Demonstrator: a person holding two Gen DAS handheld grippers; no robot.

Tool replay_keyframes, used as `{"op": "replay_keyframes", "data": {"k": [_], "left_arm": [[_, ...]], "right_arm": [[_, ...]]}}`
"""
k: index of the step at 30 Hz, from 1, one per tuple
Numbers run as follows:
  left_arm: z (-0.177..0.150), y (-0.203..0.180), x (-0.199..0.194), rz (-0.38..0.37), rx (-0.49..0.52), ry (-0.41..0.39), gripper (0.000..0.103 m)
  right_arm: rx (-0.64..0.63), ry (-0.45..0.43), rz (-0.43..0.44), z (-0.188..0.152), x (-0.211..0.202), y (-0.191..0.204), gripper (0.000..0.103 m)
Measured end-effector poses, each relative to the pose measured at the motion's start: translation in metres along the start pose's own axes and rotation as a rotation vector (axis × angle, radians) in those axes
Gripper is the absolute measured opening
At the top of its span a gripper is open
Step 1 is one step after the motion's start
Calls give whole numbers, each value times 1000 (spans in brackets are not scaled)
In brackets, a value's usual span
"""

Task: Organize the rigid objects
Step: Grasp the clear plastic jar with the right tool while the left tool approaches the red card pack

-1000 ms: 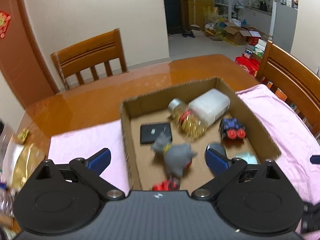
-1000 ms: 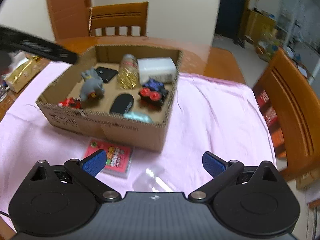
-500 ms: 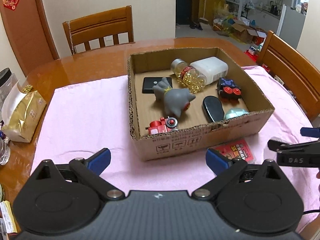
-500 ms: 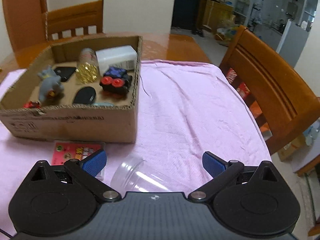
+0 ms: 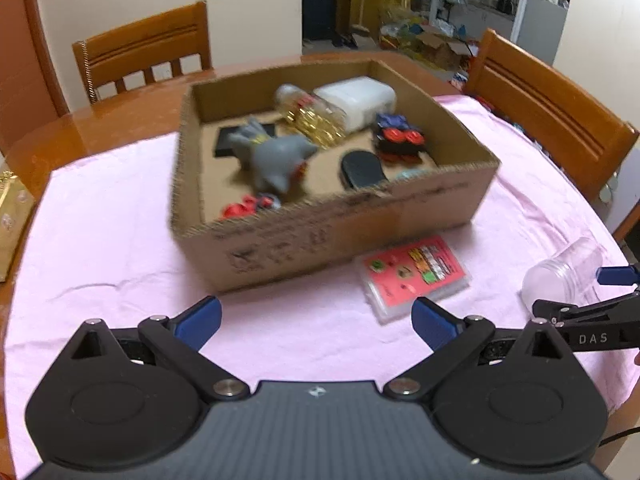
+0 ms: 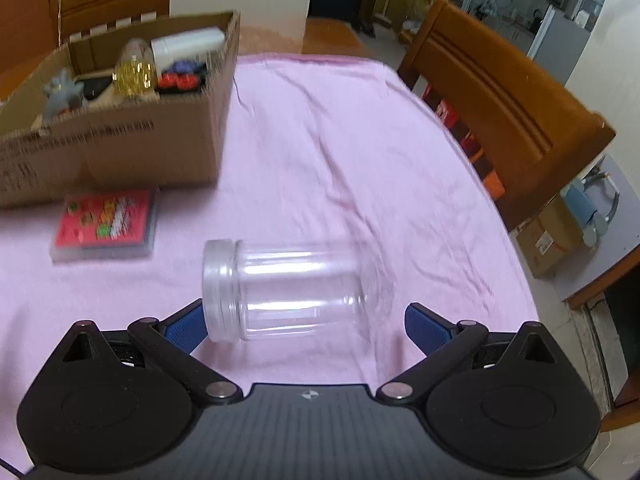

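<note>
- the right gripper (image 6: 304, 322) carried the letters "das" on its arm, read from the left wrist view; print on the box (image 5: 332, 236) front was too blurred to read.
- the card pack (image 6: 105, 224) lay on the pink cloth (image 6: 340, 140) just in front of the box, its writing illegible.
- the jar (image 6: 280, 290) lay on its side on the cloth, between the right gripper's wide-open fingers (image 6: 424, 322), its rim beside the left one.
- the left gripper (image 5: 316, 320) hung with fingers spread, empty, over bare cloth before the box.
- open cloth ran from the jar to the table's right edge, chair (image 6: 504, 92) beyond.
</note>
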State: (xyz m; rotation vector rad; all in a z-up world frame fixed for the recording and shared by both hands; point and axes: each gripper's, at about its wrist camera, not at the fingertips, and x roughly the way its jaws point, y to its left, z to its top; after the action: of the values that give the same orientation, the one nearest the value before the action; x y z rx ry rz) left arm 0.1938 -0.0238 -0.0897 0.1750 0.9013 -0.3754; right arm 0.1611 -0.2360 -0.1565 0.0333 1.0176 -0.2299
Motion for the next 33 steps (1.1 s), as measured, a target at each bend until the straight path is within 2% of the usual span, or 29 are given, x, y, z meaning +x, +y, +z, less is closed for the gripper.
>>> {"op": "replay_keyframes", "data": {"k": [9, 14, 18, 24, 33], "left_arm": [[9, -35, 33, -10, -15, 55, 101], [21, -48, 52, -8, -33, 66, 101], [28, -58, 66, 29, -44, 69, 101], [30, -68, 80, 37, -51, 68, 102], [25, -65, 80, 58, -44, 82, 102]], "right_arm": [[-34, 33, 118, 0, 15, -13, 103], [-53, 19, 127, -3, 14, -14, 103], [-57, 4, 131, -5, 13, -15, 103], [-73, 1, 142, -5, 13, -16, 103], [-79, 10, 144, -3, 14, -16, 103]]}}
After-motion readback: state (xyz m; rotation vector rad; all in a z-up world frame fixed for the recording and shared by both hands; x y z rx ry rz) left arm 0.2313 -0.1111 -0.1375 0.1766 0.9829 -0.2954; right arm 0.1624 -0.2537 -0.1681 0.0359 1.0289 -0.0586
